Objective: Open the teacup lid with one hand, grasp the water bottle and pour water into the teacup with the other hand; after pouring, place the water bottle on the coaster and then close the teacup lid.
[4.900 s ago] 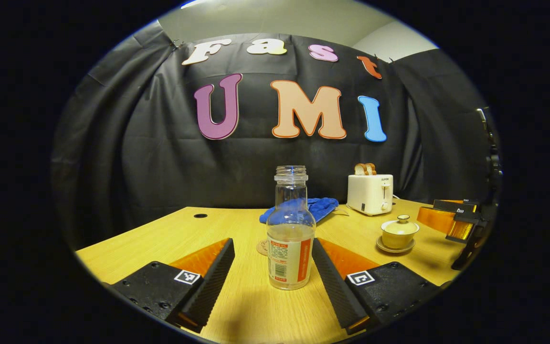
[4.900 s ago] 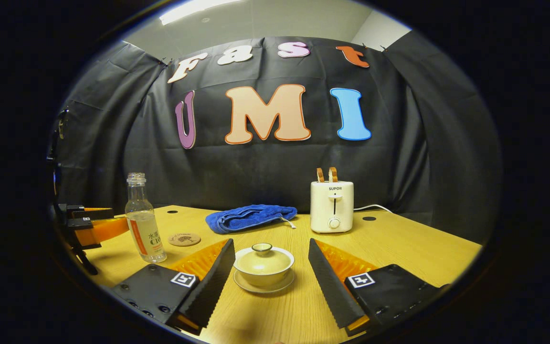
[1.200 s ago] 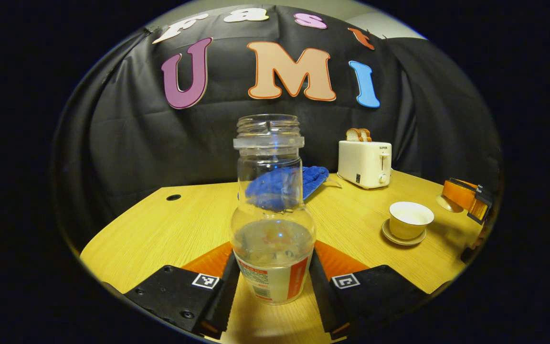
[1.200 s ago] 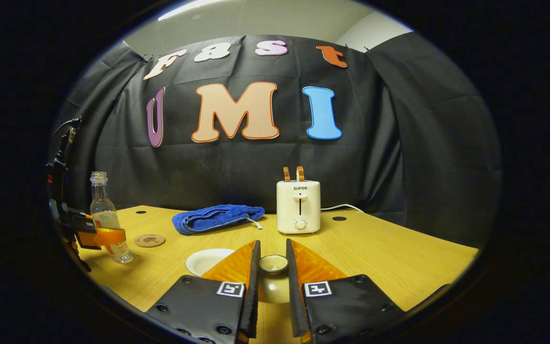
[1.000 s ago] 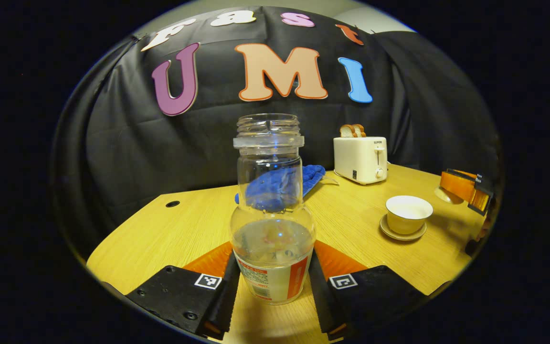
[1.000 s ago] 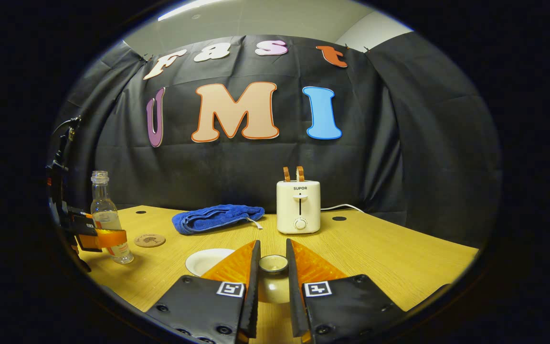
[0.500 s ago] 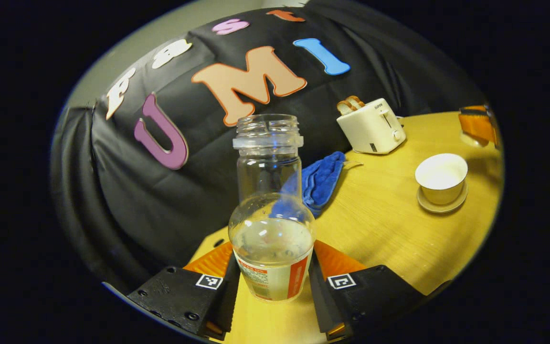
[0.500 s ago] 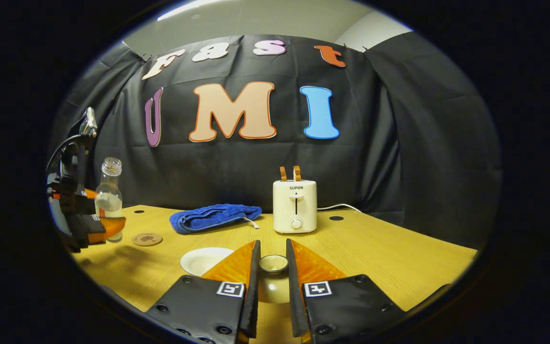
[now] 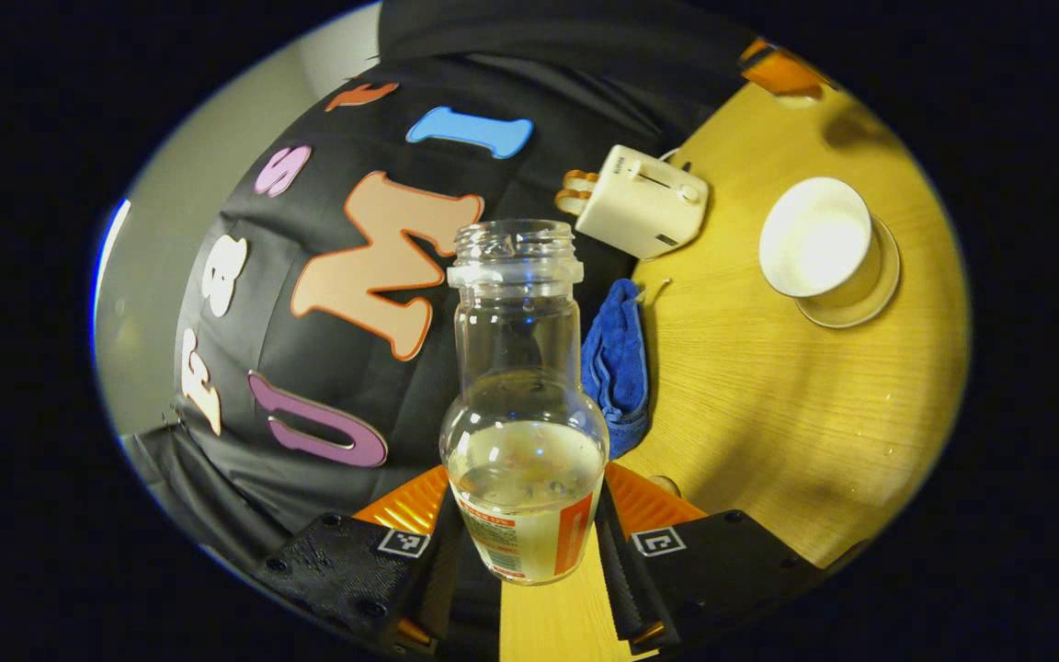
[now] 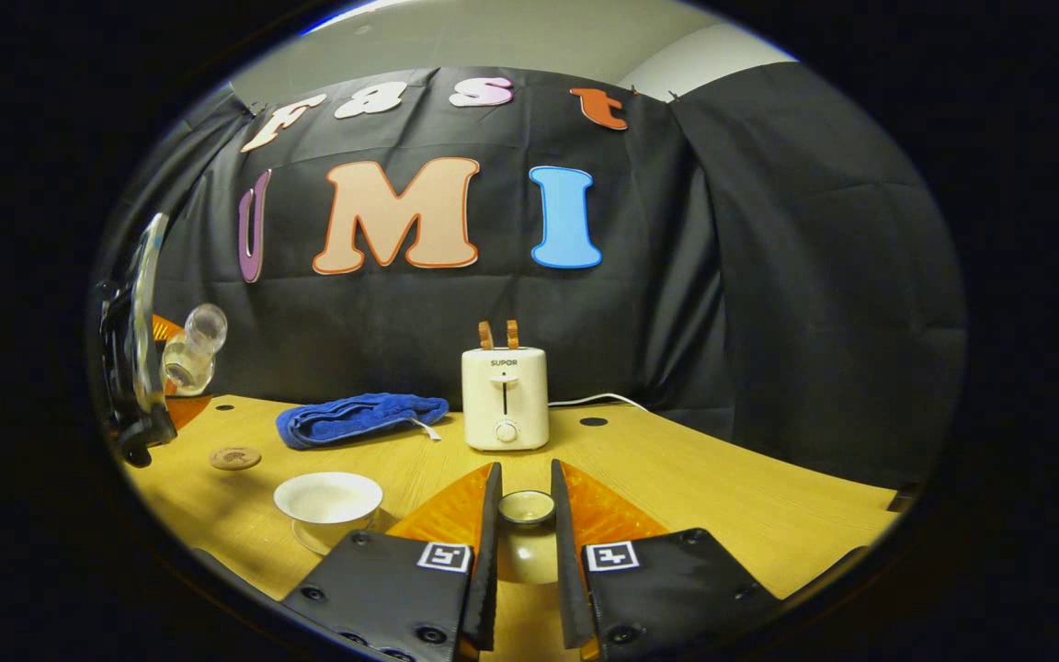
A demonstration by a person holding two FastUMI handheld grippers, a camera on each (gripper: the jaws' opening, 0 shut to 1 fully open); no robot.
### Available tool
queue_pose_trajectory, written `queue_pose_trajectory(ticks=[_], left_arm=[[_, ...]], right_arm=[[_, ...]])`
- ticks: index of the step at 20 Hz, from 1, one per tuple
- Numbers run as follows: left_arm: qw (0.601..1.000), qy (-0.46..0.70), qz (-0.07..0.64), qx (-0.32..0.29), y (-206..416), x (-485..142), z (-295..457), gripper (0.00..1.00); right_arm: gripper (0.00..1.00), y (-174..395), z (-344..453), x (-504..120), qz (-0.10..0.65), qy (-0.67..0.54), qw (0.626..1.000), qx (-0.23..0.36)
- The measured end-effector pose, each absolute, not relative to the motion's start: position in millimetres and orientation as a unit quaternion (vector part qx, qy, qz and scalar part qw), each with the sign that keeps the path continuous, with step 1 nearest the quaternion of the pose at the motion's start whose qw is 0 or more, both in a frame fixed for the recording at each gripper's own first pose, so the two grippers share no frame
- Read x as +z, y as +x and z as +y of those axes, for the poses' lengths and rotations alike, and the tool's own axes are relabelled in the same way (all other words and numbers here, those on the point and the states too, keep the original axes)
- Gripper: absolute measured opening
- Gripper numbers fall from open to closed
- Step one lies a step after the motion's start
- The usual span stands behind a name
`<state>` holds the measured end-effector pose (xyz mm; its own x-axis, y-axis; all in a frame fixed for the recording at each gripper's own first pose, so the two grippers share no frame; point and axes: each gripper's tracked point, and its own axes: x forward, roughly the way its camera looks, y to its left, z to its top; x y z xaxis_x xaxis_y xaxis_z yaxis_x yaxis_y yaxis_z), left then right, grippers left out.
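Both claws grip tight: the left gripper squeezes the tipped water bottle toward the open teacup, while the right gripper pinches the teacup lid aside for pouring.

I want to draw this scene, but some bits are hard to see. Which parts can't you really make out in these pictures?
- Teacup lid, right gripper view: the right gripper's fingers cover its sides.
- Water bottle, right gripper view: tiny and blurred near the edge, partly behind the left gripper.
- Coaster, right gripper view: its picture is too small.
- Teacup, left gripper view: glare hides whether it holds water.
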<state>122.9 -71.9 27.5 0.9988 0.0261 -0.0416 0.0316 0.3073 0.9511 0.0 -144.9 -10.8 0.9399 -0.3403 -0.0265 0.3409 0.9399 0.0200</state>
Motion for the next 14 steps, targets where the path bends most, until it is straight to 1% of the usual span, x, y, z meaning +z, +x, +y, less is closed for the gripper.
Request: queue_pose_trajectory(ticks=[2,5,14], left_arm=[[0.786,0.617,0.023,-0.008,125.6,21.3,-76.8,0.64],[0.768,0.639,0.027,-0.013,129.5,15.1,-80.8,0.64],[0.690,0.722,0.039,-0.020,139.6,15.4,-85.9,0.65]], right_arm=[[0.30,-1.0,-147.9,-11.2,0.012,0.012,0.984,-0.176],[0.31,-1.4,-148.2,-11.2,0.012,0.012,0.984,-0.176],[0.30,-1.6,-149.7,-11.3,0.012,0.011,0.984,-0.179]])
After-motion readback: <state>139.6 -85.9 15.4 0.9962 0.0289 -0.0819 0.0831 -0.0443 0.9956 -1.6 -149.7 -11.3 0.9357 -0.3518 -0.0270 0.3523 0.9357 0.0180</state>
